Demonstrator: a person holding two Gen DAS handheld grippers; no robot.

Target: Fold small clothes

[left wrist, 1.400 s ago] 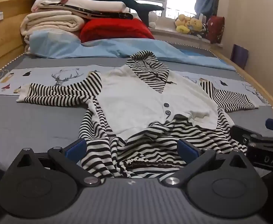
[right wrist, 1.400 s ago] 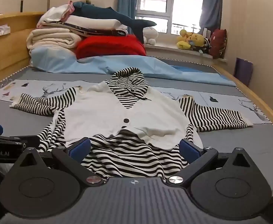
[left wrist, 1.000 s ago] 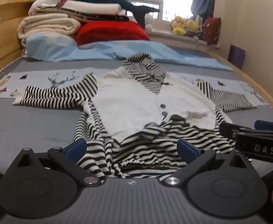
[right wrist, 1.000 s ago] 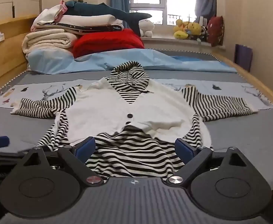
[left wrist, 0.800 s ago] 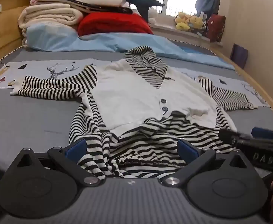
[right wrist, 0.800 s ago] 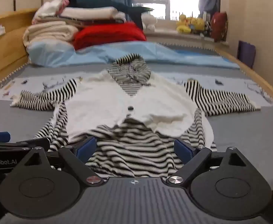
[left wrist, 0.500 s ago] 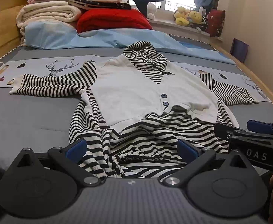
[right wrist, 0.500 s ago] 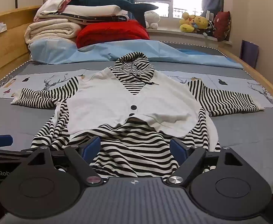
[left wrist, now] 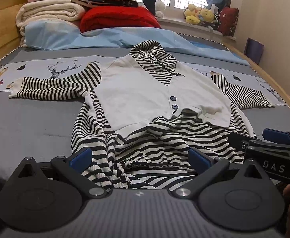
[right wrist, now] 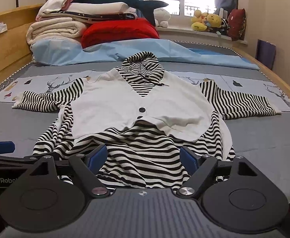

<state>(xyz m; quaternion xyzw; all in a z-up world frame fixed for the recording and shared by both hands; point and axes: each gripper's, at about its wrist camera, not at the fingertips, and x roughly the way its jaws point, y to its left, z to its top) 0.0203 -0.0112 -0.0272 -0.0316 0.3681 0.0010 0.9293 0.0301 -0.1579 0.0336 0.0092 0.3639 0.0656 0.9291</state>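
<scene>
Striped black-and-white hooded top with white vest front [left wrist: 145, 99] lying face-up on grey bed cover [left wrist: 26, 123], sleeves spreading sideways, hem bunching nearest cameras. Left gripper [left wrist: 139, 156] hovering over hem, jaws spread wide, gripping nothing. Right gripper [right wrist: 143, 156] doing likewise, jaws apart, empty.
</scene>
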